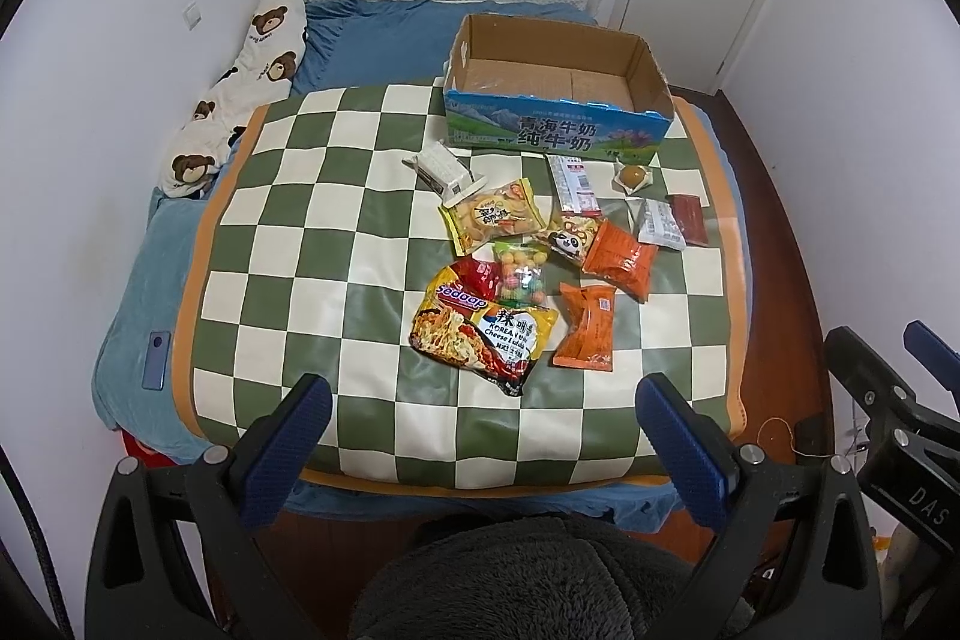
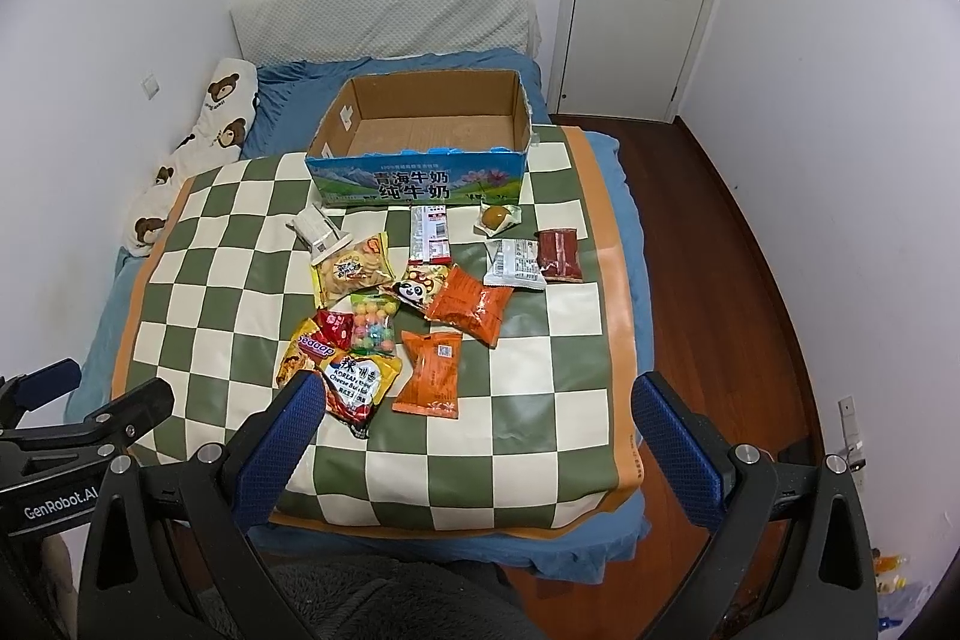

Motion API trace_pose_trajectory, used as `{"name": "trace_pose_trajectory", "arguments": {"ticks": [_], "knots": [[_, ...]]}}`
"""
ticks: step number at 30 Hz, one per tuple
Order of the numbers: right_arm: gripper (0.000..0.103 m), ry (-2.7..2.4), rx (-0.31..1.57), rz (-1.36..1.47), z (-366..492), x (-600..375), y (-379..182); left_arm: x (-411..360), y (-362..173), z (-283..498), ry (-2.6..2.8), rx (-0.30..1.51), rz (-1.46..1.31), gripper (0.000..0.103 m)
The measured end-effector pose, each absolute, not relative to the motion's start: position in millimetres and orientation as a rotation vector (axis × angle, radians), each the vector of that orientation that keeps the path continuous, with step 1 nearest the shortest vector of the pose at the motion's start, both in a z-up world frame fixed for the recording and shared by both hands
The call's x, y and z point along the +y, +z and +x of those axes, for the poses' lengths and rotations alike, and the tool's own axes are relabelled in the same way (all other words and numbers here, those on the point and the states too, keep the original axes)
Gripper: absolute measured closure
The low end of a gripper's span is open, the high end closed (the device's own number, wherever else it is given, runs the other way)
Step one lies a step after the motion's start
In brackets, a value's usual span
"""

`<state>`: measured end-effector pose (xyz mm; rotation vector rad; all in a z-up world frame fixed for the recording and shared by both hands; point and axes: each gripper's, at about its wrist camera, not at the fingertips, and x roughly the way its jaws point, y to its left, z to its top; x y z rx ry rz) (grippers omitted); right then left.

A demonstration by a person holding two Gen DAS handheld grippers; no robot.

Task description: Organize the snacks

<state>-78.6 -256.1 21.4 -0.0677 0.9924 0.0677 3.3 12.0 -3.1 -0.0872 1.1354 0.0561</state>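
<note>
Both of your grippers hang back over the near edge of the checkered mat [image 1: 336, 244], the left gripper [image 1: 483, 415] and the right gripper [image 2: 480, 415] each spread wide with nothing between the fingers. The snacks lie in a loose cluster near the middle of the mat, and the cardboard box [image 2: 420, 142] sits open and empty at the far edge, which looks like the place they belong. The noodle packet [image 1: 480, 334] is nearest to you; judge it light but brittle inside, so pinch it by a sealed end or a corner and do not squeeze across the block. The 2 orange packets [image 2: 432, 370] look puffed with air and slick, likely to squirt out of a pinch across the belly; take the crimped seam at 1 end. The bag of coloured balls [image 2: 373, 325] lies touching the noodle packet and partly tucked against the biscuit bag [image 2: 351, 268], so lifting 1 may drag its neighbour. The biscuit bag probably crushes easily. Farther right, the small round yellow cake [image 1: 633, 173] in clear wrap sits just in front of the box, apart from the rest, and looks soft; grip its loose wrapper, not the cake. The flat red packet [image 2: 558, 253] lies thin on the mat and may need its edge caught.
</note>
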Motion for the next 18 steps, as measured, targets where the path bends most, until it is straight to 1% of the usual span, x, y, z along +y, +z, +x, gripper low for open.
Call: {"name": "trace_pose_trajectory", "arguments": {"ticks": [18], "knots": [[0.000, 0.071, 0.991, -0.059, -77.3, -251.4, 22.7, 11.7, -2.6, 6.6, 0.057, 1.139, -0.094, 0.000]]}}
